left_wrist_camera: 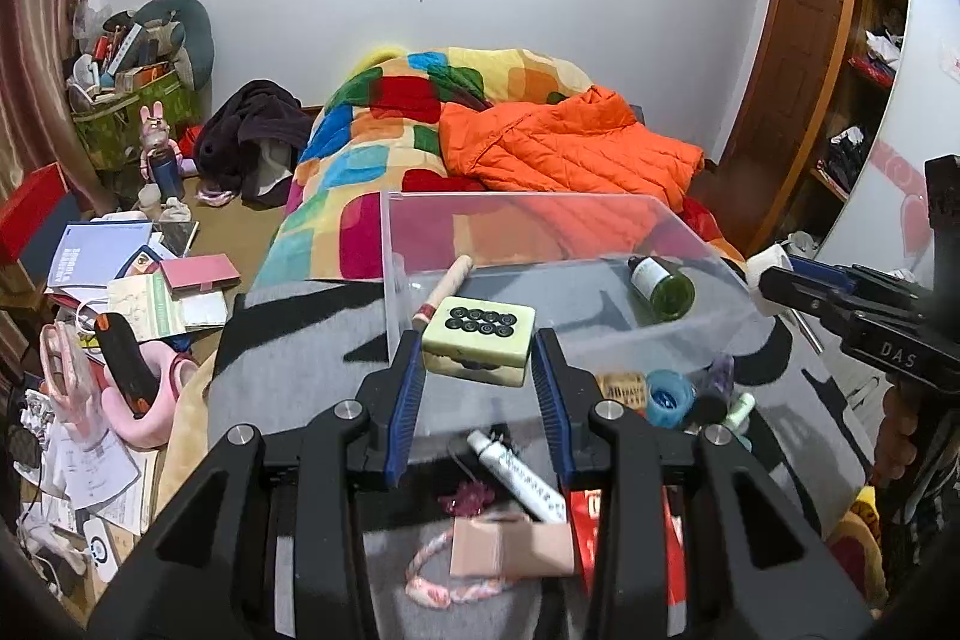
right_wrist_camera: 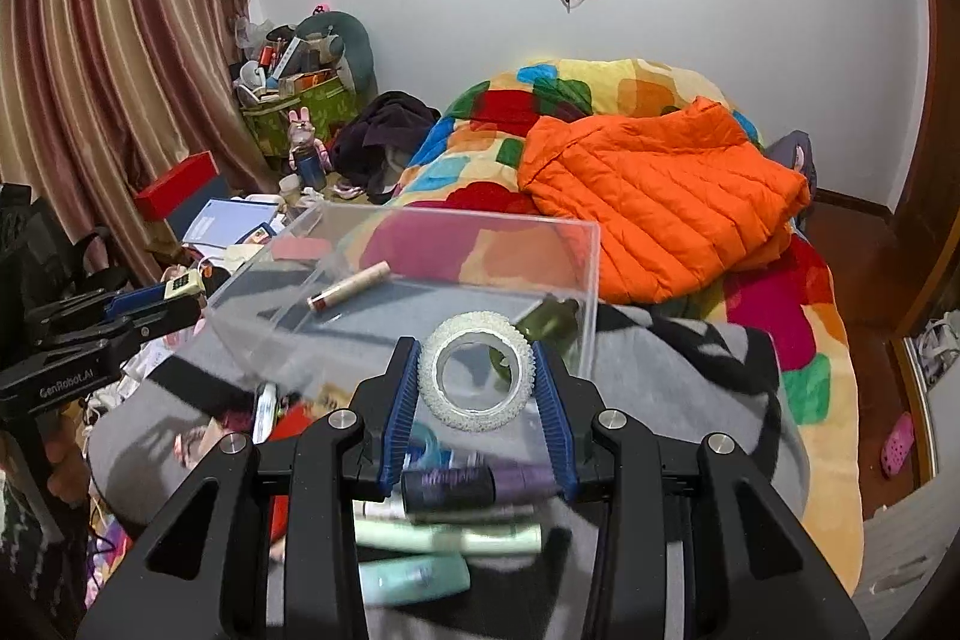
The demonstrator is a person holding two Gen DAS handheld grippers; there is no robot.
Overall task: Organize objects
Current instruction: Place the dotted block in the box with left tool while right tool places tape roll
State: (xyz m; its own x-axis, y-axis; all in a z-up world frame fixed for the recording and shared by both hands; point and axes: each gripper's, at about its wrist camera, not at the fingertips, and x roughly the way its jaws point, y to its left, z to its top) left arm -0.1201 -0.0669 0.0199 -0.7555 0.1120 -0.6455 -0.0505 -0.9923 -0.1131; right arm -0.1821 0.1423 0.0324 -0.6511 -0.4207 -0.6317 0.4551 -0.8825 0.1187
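1. The left tongs point(left_wrist_camera: 478, 370) pinch a pale green block point(left_wrist_camera: 478, 340) between ribbed blue pads. It is glossy and stone-like, with rounded corners and black rings on its top face.
2. The right tongs point(right_wrist_camera: 476, 383) are closed on a tape roll point(right_wrist_camera: 476, 370) by its outer rim. The roll is a whitish ring with a bumpy, beaded surface and an open core.
3. Both sets of tongs are narrowly spread, only as wide as what they hold, and both tilt downward toward the bed.
4. A clear box point(left_wrist_camera: 540, 232) of hard, flat-walled plastic sits on a grey and black blanket point(left_wrist_camera: 288, 340), just beyond both held items.
5. Inside the box lie a slim beige tube point(right_wrist_camera: 348, 287) and a dark green glass bottle point(left_wrist_camera: 663, 287) on its side.
6. Smooth plastic tubes and small bottles are scattered on the blanket near the tongs.
7. A puffy quilted orange jacket point(right_wrist_camera: 660, 202) lies farther up the bed on a patchwork duvet.
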